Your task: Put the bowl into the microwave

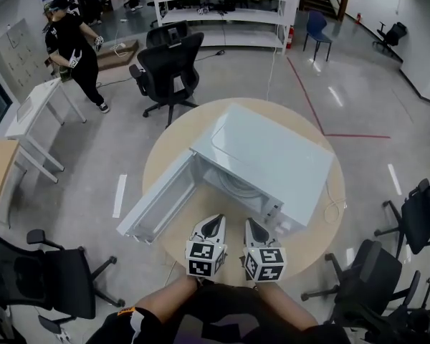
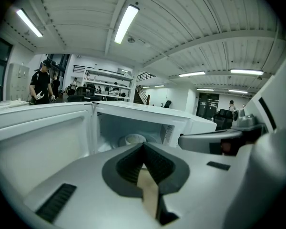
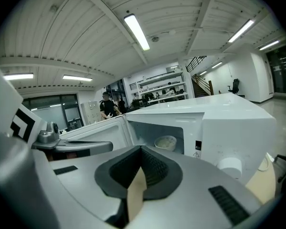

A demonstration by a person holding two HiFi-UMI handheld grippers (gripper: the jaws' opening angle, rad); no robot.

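Note:
The white microwave [image 1: 272, 160] stands on a round wooden table [image 1: 165, 149] with its door [image 1: 158, 201] swung wide open to the left. A pale bowl [image 2: 133, 139] sits inside the cavity, also seen in the right gripper view as the bowl [image 3: 165, 142]. My left gripper [image 1: 216, 222] and right gripper [image 1: 249, 225] hover side by side just in front of the opening, near the table's front edge. Both are apart from the bowl. The left gripper [image 2: 143, 145] is shut with nothing in it, and so is the right gripper [image 3: 141, 150].
Black office chairs stand behind the table [image 1: 168, 67], at front left [image 1: 43, 278] and at right [image 1: 387, 278]. A person [image 1: 75, 49] stands by a white desk [image 1: 36, 110] at back left. A white cable [image 1: 331, 210] lies on the table's right side.

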